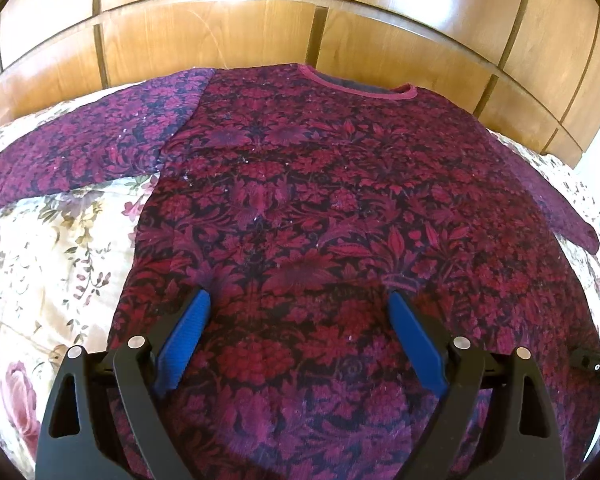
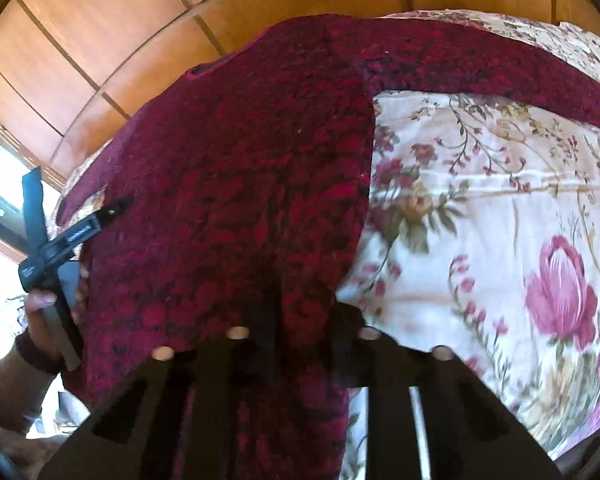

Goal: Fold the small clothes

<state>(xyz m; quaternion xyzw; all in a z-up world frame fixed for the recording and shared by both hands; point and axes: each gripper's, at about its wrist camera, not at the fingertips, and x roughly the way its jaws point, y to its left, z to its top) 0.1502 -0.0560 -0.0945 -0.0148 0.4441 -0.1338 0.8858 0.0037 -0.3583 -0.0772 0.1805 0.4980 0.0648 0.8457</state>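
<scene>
While the patterned top (image 1: 300,208) lies flat on the bed (image 1: 52,240), collar toward the headboard (image 1: 220,32), the left hand-held gripper (image 1: 300,300) hovers wide open over its lower middle; the right hand-held gripper (image 2: 300,312) sits at the hem's right corner, its grip hidden

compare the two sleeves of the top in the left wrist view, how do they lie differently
The left sleeve stretches out sideways across the floral bedspread, fully visible and looking broad. The right sleeve angles down along the body of the patterned top and looks narrower, with its cuff near the bed's edge. Both lie flat and unfolded, in the same crimson and purple print.
</scene>
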